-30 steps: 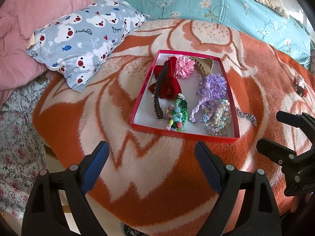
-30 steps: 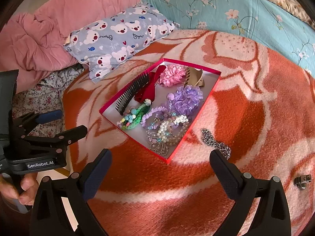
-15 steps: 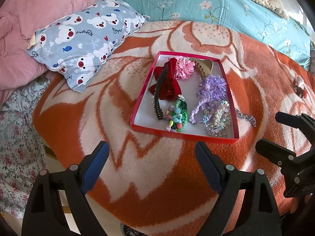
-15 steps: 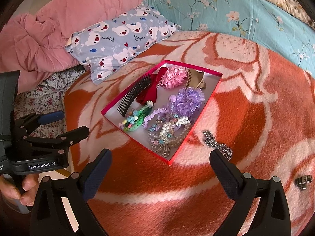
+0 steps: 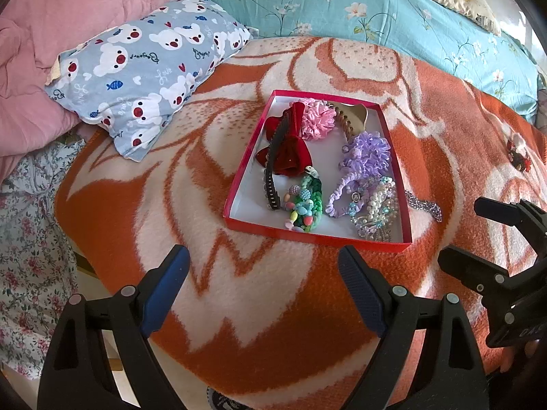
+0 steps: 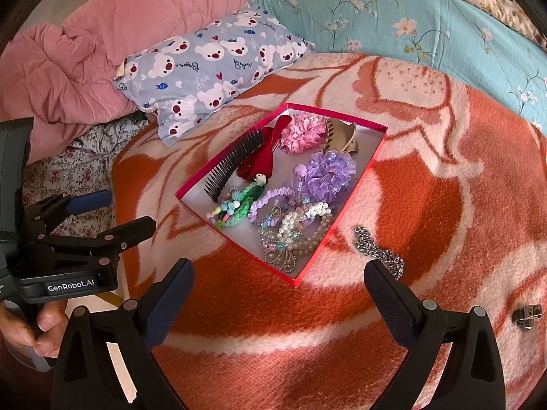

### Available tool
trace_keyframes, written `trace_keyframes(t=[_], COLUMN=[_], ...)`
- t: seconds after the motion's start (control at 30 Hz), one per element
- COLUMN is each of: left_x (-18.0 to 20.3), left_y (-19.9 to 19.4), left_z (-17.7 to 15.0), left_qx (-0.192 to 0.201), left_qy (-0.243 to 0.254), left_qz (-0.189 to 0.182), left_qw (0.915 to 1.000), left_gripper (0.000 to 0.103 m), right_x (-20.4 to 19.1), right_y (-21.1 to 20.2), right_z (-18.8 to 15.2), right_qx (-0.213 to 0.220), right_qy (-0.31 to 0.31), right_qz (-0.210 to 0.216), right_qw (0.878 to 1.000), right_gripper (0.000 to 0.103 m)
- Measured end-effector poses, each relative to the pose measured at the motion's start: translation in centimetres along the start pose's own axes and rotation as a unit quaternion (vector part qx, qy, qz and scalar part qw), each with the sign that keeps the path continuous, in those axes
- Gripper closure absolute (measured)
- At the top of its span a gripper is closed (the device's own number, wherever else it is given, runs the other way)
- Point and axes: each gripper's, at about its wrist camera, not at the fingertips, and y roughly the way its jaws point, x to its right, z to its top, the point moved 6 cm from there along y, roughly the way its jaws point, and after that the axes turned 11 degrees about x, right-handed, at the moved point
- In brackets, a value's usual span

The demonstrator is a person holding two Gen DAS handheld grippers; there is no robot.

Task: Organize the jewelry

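A shallow red box (image 5: 244, 223) (image 6: 239, 242) sits on the orange and white blanket. It holds a red bow, a black comb (image 6: 232, 164), pink and purple scrunchies, a tan claw clip, a green braided band and pearl bracelets. A silver chain (image 6: 377, 253) (image 5: 424, 203) lies on the blanket just right of the box. A small metal clip (image 6: 526, 314) lies further right. A red ornament (image 5: 518, 153) lies far right. My left gripper (image 5: 263, 287) and right gripper (image 6: 278, 294) are both open and empty, held short of the box's near edge.
A bear-print pillow (image 5: 147, 78) lies left of the box, with a pink quilt (image 6: 85, 58) behind it. A teal floral cover (image 5: 359, 3) runs along the back. The bed's edge drops off at lower left over floral fabric (image 5: 27, 239).
Both grippers have drifted slightly back from the box; it sits a little further up in both views. Nothing has been picked up.
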Motion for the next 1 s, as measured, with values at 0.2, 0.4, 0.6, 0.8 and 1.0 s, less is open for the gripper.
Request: trace_keyframes(t=[0.2,0.4,0.6,0.8,1.0], left_x=[0.0,-0.1,0.1,0.5,1.1], left_y=[0.0,0.1,0.2,0.8,1.3], left_z=[0.0,0.0,0.1,0.0,-0.2], left_qx=[0.0,0.0,-0.003,-0.007,-0.01], left_qy=[0.0,0.0,-0.001,-0.001,-0.008], left_qz=[0.0,0.0,-0.001,-0.002,-0.008], left_qw=[1.0,1.0,1.0,1.0,0.9999], left_gripper=[0.014,0.013,0.014,0.014,0.014], right_x=[0.0,0.1,0.3,0.6,0.9], right_y=[0.0,0.0,0.1,0.5,1.3], right_z=[0.0,0.1,0.0,-0.3,-0.8], right_qx=[0.0,0.001,-0.001,-0.006,-0.008], right_qy=[0.0,0.0,0.003,0.006,0.022], right_qz=[0.0,0.0,0.0,0.0,0.006], right_qw=[1.0,1.0,1.0,1.0,1.0], right_gripper=[0.003,0.003,0.003,0.003,0.003])
